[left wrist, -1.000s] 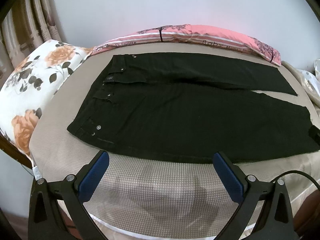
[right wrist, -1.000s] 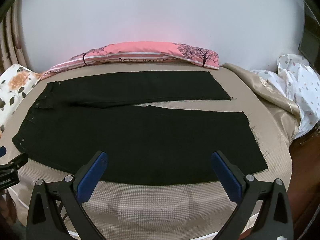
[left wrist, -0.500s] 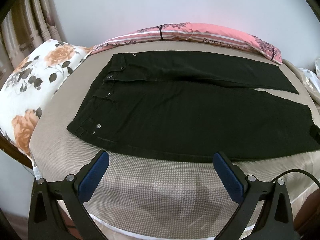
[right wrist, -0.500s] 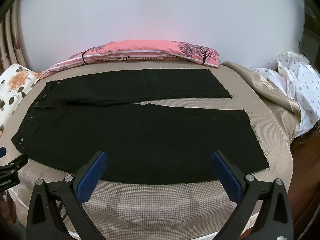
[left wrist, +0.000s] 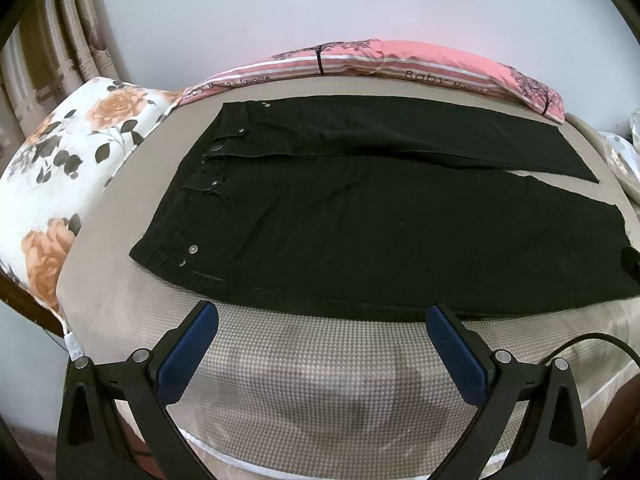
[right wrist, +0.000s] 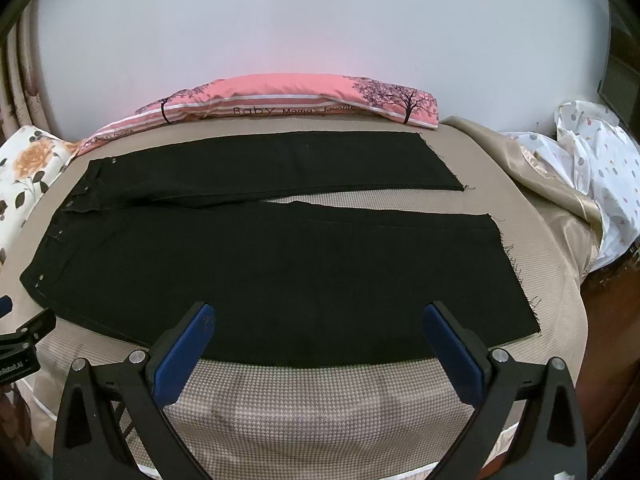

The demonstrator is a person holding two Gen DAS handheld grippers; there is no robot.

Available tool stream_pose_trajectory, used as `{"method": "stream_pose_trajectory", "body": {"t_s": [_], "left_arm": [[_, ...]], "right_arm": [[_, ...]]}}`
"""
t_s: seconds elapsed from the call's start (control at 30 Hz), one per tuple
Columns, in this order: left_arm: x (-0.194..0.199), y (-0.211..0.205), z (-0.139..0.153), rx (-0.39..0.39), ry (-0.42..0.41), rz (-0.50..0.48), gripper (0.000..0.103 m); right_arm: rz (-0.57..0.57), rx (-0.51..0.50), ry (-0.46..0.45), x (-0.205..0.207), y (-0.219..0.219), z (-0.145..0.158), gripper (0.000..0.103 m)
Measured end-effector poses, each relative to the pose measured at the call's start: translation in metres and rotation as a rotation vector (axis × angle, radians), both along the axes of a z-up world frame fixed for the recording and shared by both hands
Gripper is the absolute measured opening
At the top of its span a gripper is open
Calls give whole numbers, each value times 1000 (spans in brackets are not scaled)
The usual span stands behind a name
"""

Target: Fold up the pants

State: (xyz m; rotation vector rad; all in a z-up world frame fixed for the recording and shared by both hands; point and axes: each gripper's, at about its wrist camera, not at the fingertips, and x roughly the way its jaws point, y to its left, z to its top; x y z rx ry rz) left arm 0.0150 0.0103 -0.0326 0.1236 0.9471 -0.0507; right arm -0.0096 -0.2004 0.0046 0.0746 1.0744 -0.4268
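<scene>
Black pants (left wrist: 360,216) spread flat across centre of frame on beige houndstooth bed cover (left wrist: 320,376), waistband at left, legs running right, hems frayed. Left gripper (left wrist: 322,322) at lower edge, blue pads wide apart, empty, short of near pant edge. Right gripper (right wrist: 320,322) likewise spread, empty, tips over near leg. Pink striped pillow (right wrist: 280,100) behind; floral pillow (left wrist: 60,168) at left.

Pants (right wrist: 260,264) lie flat on bed (right wrist: 320,408), bolster (right wrist: 280,102) behind, waistband seemingly left.
</scene>
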Motion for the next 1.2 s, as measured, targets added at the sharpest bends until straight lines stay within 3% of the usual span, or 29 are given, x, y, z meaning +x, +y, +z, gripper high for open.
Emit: {"method": "stream_pose_trajectory", "body": {"t_s": [0.4, 0.67, 0.83, 1.1, 1.2], "left_arm": [[10, 5, 1, -36, -6, -9, 103], [44, 37, 17, -122, -36, 16, 103], [86, 73, 30, -155, -59, 52, 103], [183, 142, 33, -210, -39, 122, 101], [220, 160, 28, -232, -27, 124, 86]], "right_arm": [[-9, 56, -5, 7, -9, -4, 103], [-4, 125, -151, 28, -34, 15, 103], [-8, 189, -140, 61, -45, 4, 103], [-3, 273, -57, 118, -44, -38, 103], [-5, 280, -18, 136, -39, -57, 103]]}}
